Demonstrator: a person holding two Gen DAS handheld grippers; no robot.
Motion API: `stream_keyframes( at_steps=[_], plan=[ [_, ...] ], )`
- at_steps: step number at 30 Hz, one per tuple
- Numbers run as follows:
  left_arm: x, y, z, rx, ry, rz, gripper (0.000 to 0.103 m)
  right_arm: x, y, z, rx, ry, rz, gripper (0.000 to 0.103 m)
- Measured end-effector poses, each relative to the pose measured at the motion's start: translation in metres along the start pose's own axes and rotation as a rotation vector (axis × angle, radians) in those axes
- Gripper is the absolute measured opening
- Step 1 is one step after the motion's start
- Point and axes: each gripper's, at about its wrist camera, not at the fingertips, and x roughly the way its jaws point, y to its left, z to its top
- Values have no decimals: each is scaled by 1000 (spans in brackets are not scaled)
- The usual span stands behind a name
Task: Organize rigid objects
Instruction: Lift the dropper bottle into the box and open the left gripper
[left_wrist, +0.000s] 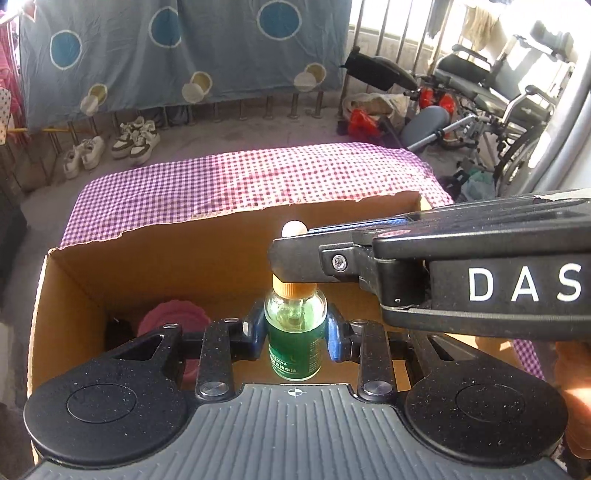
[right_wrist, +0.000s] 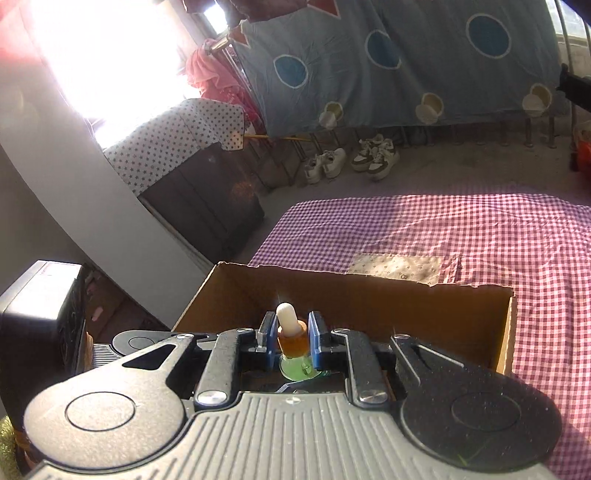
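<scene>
Blue fingers (left_wrist: 255, 334) of the left gripper (left_wrist: 295, 334) are clamped on the glass body of a small dropper bottle (left_wrist: 295, 332), green liquid inside, held upright above the open cardboard box (left_wrist: 166, 258). Down in the box's left corner sits a pink round thing (left_wrist: 171, 319), partly hidden behind the gripper, and I cannot tell what it is. Moving right, the right gripper (right_wrist: 291, 341) reaches across from that side with its jaws nearly closed on the bottle's orange cap (right_wrist: 291, 341), the white rubber bulb (right_wrist: 286, 317) poking up between its pads. So both hands share one bottle, one at the body, one at the neck, over the box, which stands on a checked cloth (left_wrist: 258, 177). To my eye the step in hand is either stowing the bottle or tightening its cap first. Next, I'd judge, one grip must let go before the other lowers it, and it should go down upright, clear of the pink thing, so the glass does not knock or tip.
</scene>
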Motion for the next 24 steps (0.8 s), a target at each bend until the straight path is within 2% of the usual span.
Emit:
stream_keyframes(
  at_steps=[8,9,16,20,22,24],
  plan=[
    [22,8,16,-32,18,57,32,36,-18,10,-3,14,-28,20],
    [23,7,17,-33,21,60,33,42,-21,10,0,20,-30,17],
    [26,1,15,-15,45,56,34,53,-29,5,34,34,-20,17],
    [19,-2,15,-15,38,60,41,36,-27,4,41,10,-32,17],
    [12,-2,15,-21,30,53,48,20,-27,5,59,-16,-27,16],
    [2,-2,14,-25,18,46,60,0,-25,3,75,-43,-26,17]
  ],
)
